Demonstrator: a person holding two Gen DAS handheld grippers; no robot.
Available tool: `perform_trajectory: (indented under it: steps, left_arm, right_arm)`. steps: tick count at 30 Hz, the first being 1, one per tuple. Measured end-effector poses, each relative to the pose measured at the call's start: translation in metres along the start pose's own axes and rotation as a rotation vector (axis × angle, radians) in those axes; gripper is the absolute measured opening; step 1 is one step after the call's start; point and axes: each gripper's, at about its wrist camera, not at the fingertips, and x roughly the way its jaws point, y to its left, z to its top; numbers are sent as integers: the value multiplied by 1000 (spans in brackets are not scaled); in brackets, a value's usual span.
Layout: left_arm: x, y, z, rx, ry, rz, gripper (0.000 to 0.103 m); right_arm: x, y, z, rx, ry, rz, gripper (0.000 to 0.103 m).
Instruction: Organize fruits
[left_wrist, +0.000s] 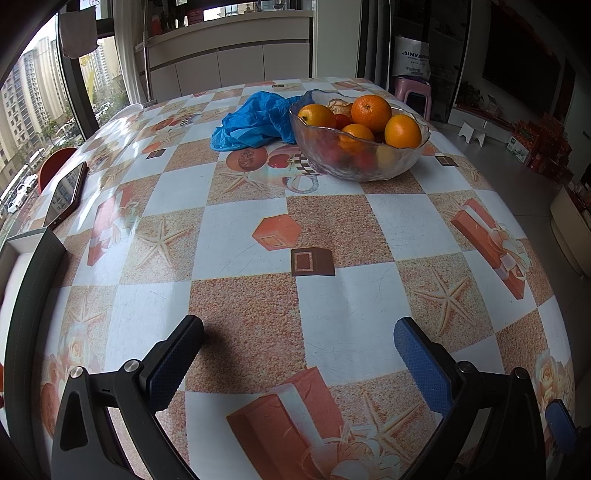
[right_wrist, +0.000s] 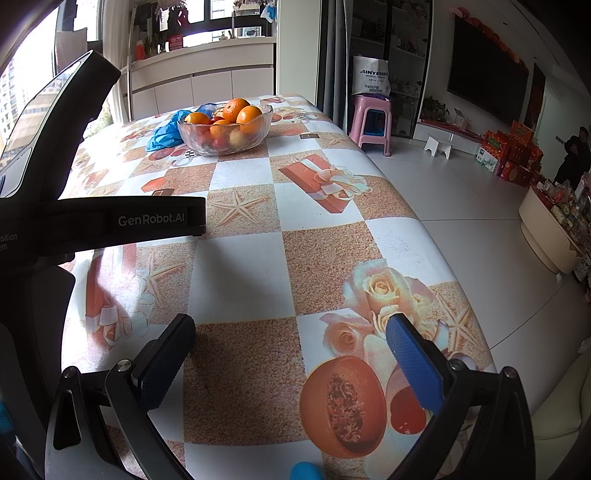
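Note:
A clear glass bowl (left_wrist: 402, 158) stands at the far middle of the table, filled with oranges (left_wrist: 370, 102) and some red fruit; it also shows in the right wrist view (right_wrist: 192, 138). A crumpled blue plastic bag (left_wrist: 251, 120) lies just left of the bowl and shows in the right wrist view (right_wrist: 162, 134). My left gripper (left_wrist: 299, 332) is open and empty over the near part of the table. My right gripper (right_wrist: 291, 328) is open and empty near the table's front right corner. The left gripper's black body (right_wrist: 110, 221) shows at the left of the right wrist view.
The table (left_wrist: 240, 229) has a checked cloth with printed fruit, boxes and starfish. A phone (left_wrist: 64, 194) lies at its left edge beside a dark box (left_wrist: 37, 251). A pink stool (right_wrist: 371, 123) stands past the right edge, over the tiled floor (right_wrist: 461, 206).

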Motion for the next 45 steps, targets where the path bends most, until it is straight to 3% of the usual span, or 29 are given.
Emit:
perform_trajectory:
  steps: [45]
  left_arm:
    - [0, -1, -3, -10, 1, 7, 103]
  right_arm:
    - [-1, 0, 0, 0, 5, -1, 102]
